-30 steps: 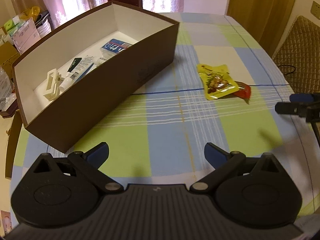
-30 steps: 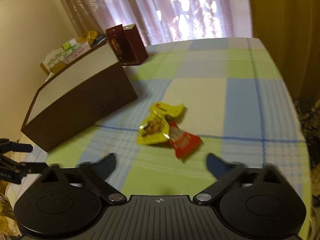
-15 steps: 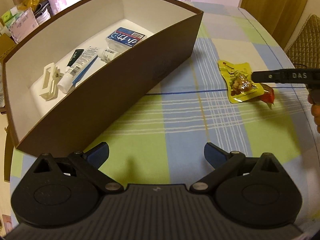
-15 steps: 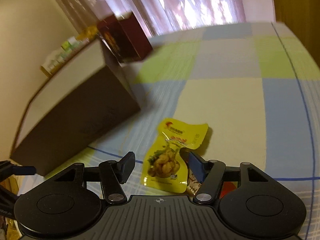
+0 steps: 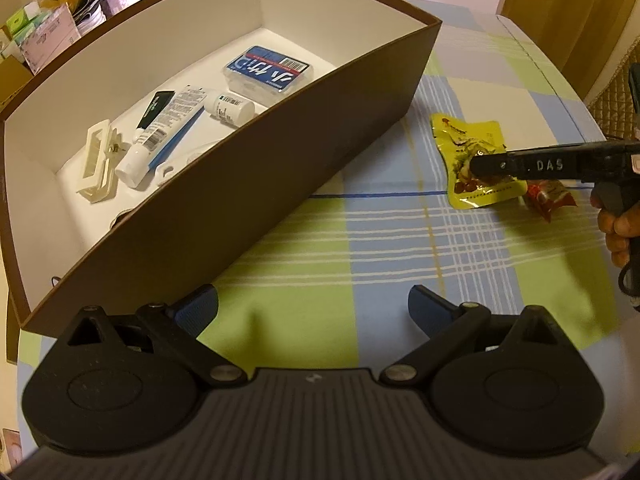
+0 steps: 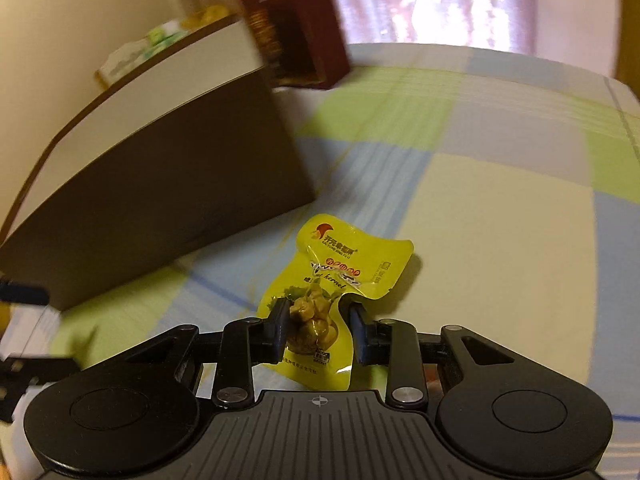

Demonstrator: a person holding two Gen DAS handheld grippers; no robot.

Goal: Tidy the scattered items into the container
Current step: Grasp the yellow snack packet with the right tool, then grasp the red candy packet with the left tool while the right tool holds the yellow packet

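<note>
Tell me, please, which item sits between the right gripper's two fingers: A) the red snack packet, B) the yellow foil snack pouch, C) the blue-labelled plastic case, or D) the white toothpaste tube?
B: the right gripper has a finger on either side of the yellow foil snack pouch, which lies on the checked tablecloth.

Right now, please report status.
Left gripper open, idle. Right gripper closing around yellow snack pouch. Red packet beside it. Brown box path unobstructed.

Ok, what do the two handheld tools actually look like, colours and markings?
Both are matte black with round pivot housings, silver screws and ribbed grey bodies. The left tool has blue finger pads. The right tool carries white "DAS" lettering on its side and a black handle.
</note>
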